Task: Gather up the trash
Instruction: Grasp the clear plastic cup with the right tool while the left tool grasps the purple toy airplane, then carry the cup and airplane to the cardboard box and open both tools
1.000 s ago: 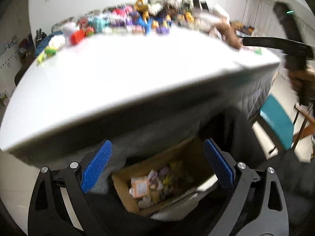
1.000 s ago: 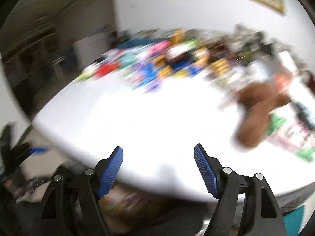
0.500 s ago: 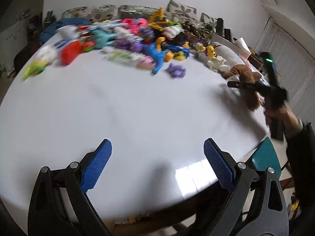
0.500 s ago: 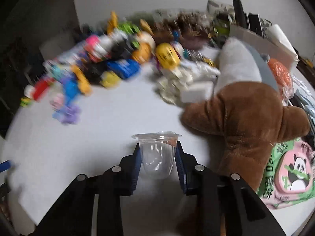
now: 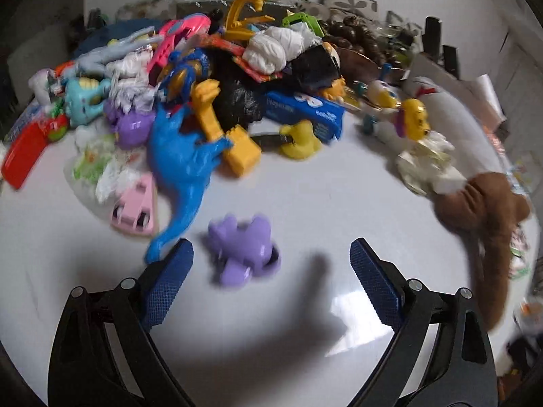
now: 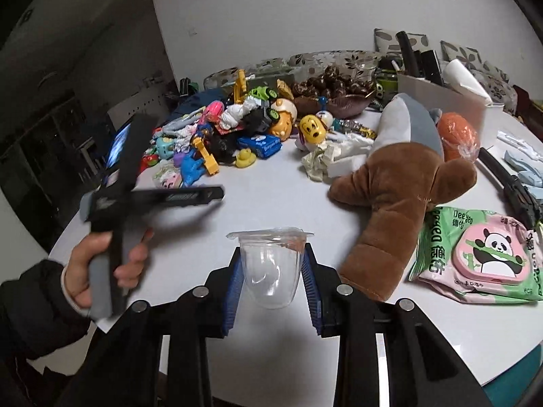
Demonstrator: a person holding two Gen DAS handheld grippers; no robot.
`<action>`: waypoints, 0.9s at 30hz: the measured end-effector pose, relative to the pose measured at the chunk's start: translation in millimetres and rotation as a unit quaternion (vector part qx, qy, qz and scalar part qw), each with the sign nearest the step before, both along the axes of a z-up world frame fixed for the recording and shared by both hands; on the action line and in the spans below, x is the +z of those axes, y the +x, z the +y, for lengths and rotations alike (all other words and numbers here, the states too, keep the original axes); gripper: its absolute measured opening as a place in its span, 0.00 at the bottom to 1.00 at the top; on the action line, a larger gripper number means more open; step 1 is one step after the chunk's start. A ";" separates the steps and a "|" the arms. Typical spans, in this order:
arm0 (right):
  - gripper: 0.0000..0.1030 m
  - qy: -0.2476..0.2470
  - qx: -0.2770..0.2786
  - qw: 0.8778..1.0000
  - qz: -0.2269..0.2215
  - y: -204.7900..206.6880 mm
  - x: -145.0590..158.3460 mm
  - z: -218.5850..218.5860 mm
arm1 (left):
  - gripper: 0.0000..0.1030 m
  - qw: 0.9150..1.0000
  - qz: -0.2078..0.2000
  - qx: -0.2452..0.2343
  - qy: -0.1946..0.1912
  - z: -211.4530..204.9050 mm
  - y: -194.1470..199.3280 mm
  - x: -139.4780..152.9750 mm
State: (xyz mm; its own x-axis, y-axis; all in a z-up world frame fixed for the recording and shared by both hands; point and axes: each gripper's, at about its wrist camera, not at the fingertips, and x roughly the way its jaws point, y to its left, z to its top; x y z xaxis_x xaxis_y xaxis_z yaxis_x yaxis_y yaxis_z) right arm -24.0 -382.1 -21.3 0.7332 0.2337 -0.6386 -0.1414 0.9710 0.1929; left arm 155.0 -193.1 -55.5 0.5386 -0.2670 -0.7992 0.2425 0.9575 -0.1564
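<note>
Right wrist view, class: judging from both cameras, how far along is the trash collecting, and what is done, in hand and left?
Done: nothing visible confirms it; no bin shows. In hand: the right gripper is shut on a clear plastic cup, held above the white table. The left gripper is open and empty, near a purple toy. Left: binning the cup and crumpled white wrappers beside the brown plush.
</note>
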 end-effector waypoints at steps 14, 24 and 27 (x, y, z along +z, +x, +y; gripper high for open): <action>0.33 0.048 0.063 0.997 -0.004 -8.9 -0.6 46.7 | 0.35 0.997 -0.055 -0.057 -0.006 71.3 -99.7 36.0; 0.33 0.037 0.193 0.980 0.019 -88.9 2.8 146.2 | 0.35 0.997 -0.039 -0.053 0.047 155.6 -238.0 39.8; 0.33 0.024 0.232 0.971 0.046 -119.3 -5.8 169.0 | 0.35 0.996 -0.018 -0.054 0.063 171.8 -272.4 29.6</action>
